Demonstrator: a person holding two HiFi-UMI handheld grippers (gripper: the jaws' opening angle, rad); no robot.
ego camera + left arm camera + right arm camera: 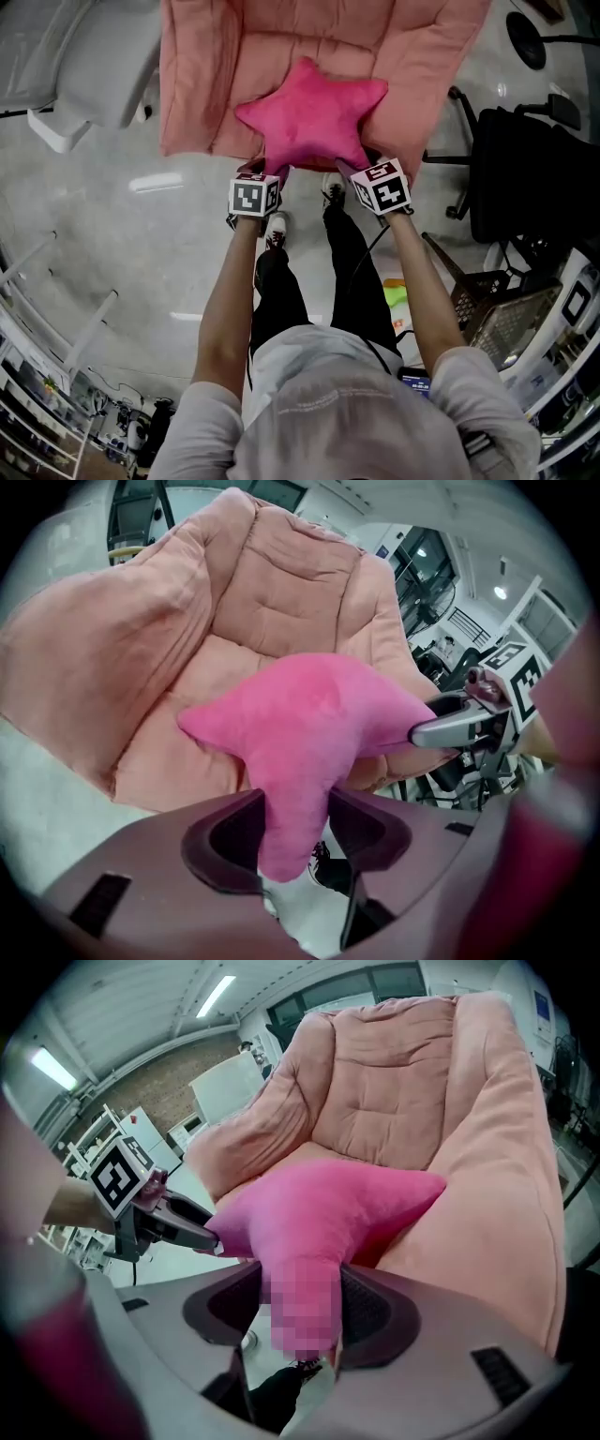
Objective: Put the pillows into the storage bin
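The pink star pillow (312, 117) lies on the front of the seat of a pink armchair (216, 84). The star has five points of about equal reach, so I read no single long axis. In the head view one point aims up toward the backrest, one aims to each side, and the two lower points aim toward me, over the seat's front edge.

The left gripper (265, 173) is clamped on the lower left point; in the left gripper view the pads press the plush from both sides (292, 827). The right gripper (361, 169) is clamped on the lower right point in the same way (305, 1307). The two grippers stand near each other, side by side.

The print I can make out is the black-and-white square pattern on each marker cube (255, 197); I read no words there.

A black office chair (525, 169) stands to the right on the pale floor (141, 234), with a wire basket (502, 319) nearer to me.
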